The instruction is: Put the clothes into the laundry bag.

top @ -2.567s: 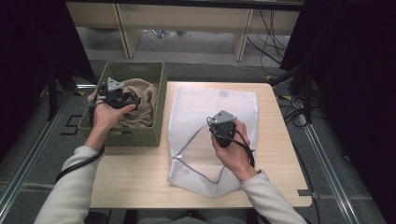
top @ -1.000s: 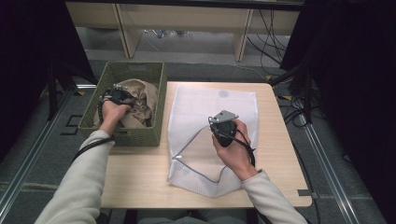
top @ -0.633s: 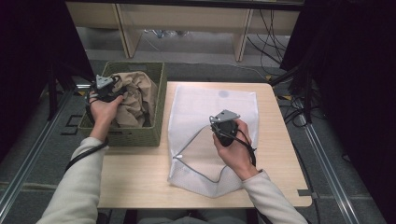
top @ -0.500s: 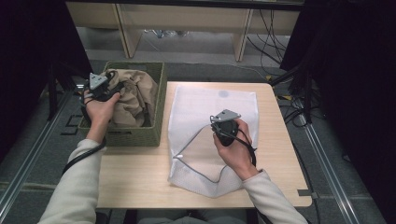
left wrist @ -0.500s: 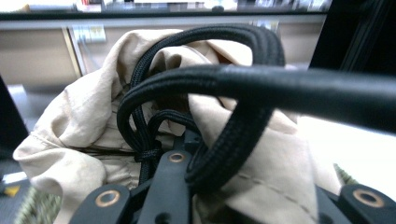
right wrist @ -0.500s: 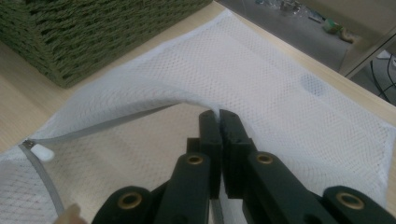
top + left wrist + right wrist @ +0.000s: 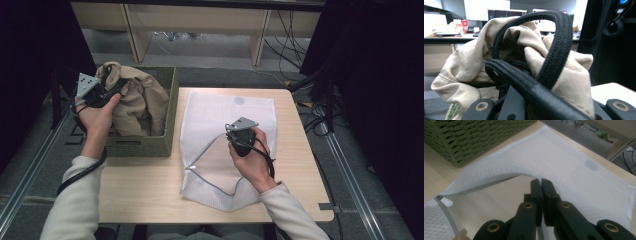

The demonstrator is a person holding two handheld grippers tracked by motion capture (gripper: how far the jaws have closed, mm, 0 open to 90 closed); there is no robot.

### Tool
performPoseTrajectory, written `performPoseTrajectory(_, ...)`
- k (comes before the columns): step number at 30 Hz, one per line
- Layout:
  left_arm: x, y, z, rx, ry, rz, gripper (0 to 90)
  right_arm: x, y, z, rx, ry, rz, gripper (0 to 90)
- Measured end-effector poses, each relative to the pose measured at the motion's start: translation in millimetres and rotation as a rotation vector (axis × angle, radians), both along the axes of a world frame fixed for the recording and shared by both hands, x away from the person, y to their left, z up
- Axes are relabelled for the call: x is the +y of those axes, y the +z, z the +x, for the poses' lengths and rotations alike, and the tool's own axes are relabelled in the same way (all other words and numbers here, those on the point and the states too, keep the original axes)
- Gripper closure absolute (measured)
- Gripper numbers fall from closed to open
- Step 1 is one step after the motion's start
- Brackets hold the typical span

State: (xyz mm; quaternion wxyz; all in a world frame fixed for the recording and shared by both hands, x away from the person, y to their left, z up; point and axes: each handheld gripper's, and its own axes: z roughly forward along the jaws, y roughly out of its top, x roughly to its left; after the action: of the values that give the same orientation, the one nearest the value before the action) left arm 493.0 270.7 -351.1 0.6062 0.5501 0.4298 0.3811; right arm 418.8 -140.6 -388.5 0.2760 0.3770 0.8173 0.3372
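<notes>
Two tongs at work: one on each side of the worktop [image 7: 150,190], told here from left to right.
Left tongs [image 7: 102,92]: clenched on the beige garment [image 7: 137,105]; in the left gripper view the cloth [image 7: 474,62] bunches between the jaws, with a black cord [image 7: 556,45] looping in front of it.
Left hand [image 7: 95,117]: raised above the left edge of the basket, gripping the tool with its grey plate up.
Beige garment: partly lifted, its top gathered at the tongs above the basket's far left corner, the rest hanging down into the basket.
Basket [image 7: 145,147]: green and woven, at the left end of the worktop, just beside the mesh bag; its wall [image 7: 469,137] shows in the right gripper view.
Mesh bag [image 7: 225,120]: white, lying flat on the middle of the worktop, its opening edged with a grey zipper [image 7: 210,182] toward the person.
Right tongs [image 7: 235,142]: pinched tight on the upper edge of the bag's opening [image 7: 506,173], holding that layer raised off the lower one.
Right hand [image 7: 250,160]: over the near half of the bag.
Zipper pull [image 7: 445,201]: white, lying at the left end of the opening.
</notes>
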Motion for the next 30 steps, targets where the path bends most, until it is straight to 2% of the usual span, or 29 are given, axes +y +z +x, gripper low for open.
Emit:
performPoseTrajectory(3,0.2,6.1,-6.7,-0.034,-0.012,0.005,80.2,0.1,-0.4,0.1,-0.003,-0.001,0.002,89.9)
performPoseTrajectory(6,-1.9,13.6,-14.9,-0.056,-0.018,0.003,80.2,0.4,-0.2,-0.2,0.004,-0.004,0.006,89.9)
performPoseTrajectory(9,-3.0,20.6,-22.0,-0.071,-0.028,0.018,80.2,0.3,-0.8,0.3,-0.009,-0.002,0.007,89.9)
performPoseTrajectory(12,-6.2,28.8,-30.4,-0.106,-0.048,0.000,80.2,-0.7,0.2,-0.1,-0.003,0.000,0.000,89.9)
performPoseTrajectory(17,-10.6,42.4,-47.2,-0.145,-0.065,0.001,80.1,0.1,0.2,-0.9,-0.004,-0.005,0.014,89.9)
performPoseTrajectory(19,-11.2,44.4,-50.6,-0.149,-0.073,-0.003,80.1,-0.7,0.2,-0.8,-0.010,0.003,0.005,90.0)
performPoseTrajectory(23,-14.8,53.1,-65.6,-0.177,-0.108,-0.001,80.1,-1.0,1.7,-1.4,-0.028,-0.010,0.027,90.0)
performPoseTrajectory(24,-15.4,54.6,-68.5,-0.181,-0.115,-0.001,80.1,-2.9,3.5,-1.1,-0.037,0.001,0.014,90.0)
performPoseTrajectory(28,-18.0,64.5,-83.2,-0.219,-0.145,0.013,80.2,-2.6,4.4,-1.6,-0.041,-0.010,0.031,89.9)
performPoseTrajectory(29,-17.9,67.6,-85.7,-0.239,-0.151,0.021,80.1,-2.8,4.6,-1.7,-0.043,-0.008,0.030,90.0)
performPoseTrajectory(30,-19.0,69.6,-89.5,-0.234,-0.159,0.006,80.1,-2.7,4.6,-1.7,-0.042,-0.008,0.030,90.0)
